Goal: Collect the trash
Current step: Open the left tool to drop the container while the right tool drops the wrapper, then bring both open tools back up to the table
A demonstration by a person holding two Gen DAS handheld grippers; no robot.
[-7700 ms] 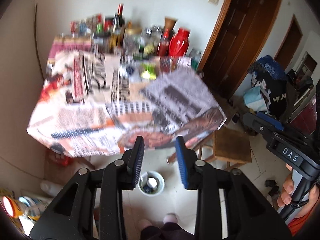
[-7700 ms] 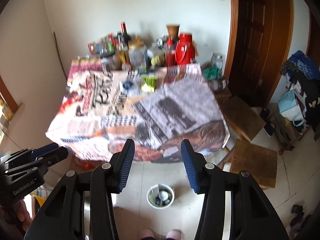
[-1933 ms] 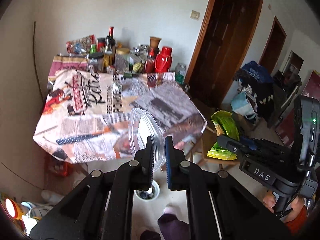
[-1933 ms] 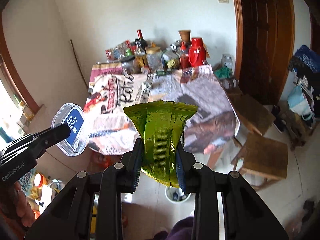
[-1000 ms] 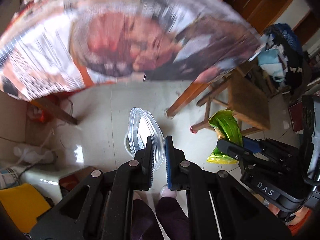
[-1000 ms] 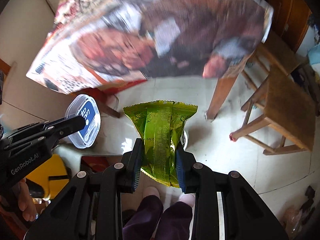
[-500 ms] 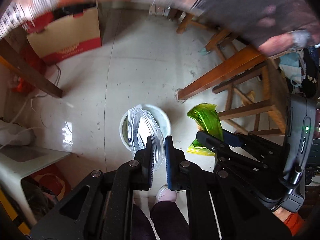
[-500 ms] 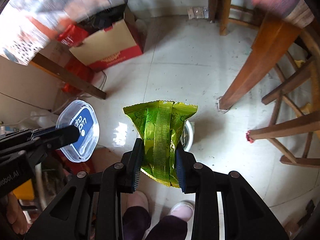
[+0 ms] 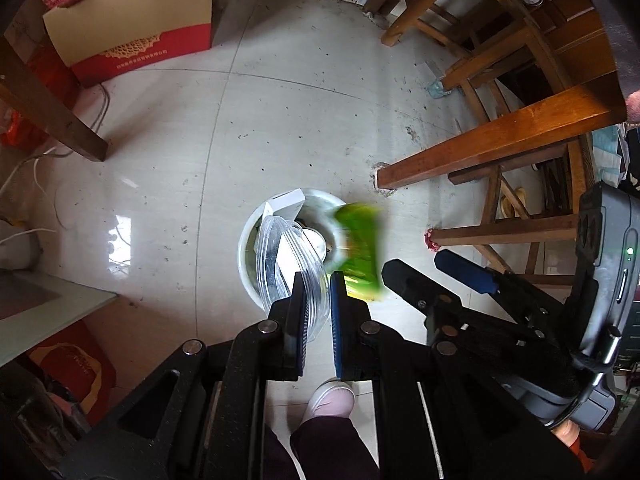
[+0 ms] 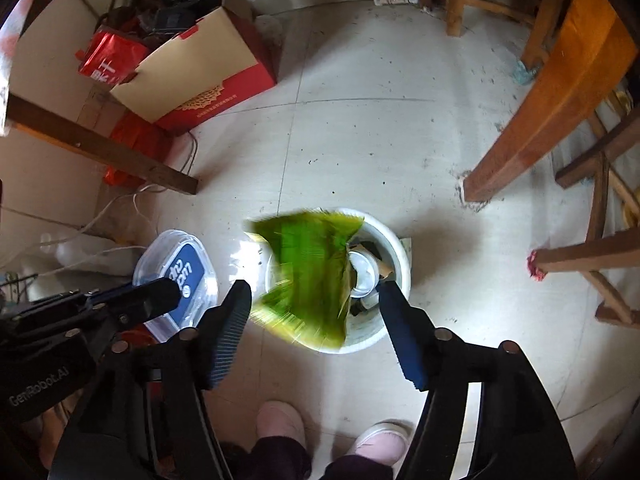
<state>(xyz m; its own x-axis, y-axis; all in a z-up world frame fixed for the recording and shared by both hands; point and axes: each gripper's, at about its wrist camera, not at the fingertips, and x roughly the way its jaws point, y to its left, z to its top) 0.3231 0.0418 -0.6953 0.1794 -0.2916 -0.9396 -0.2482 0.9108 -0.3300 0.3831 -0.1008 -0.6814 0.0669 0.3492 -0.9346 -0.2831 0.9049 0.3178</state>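
Observation:
A white bin with trash in it stands on the tiled floor, right below both grippers. My left gripper is shut on a clear plastic container with a blue label, held just over the bin's rim. My right gripper is opening its jaws. The green snack packet is blurred between them, free of the pads and dropping onto the bin.
Wooden table legs and a stool stand close on the right. A red and tan cardboard box and cables lie at the left. The person's pink slippers stand just behind the bin.
Both grippers have come down from table height to just above the bin. The right jaws have spread and let go of the green packet, which is falling. The left keeps its grip.

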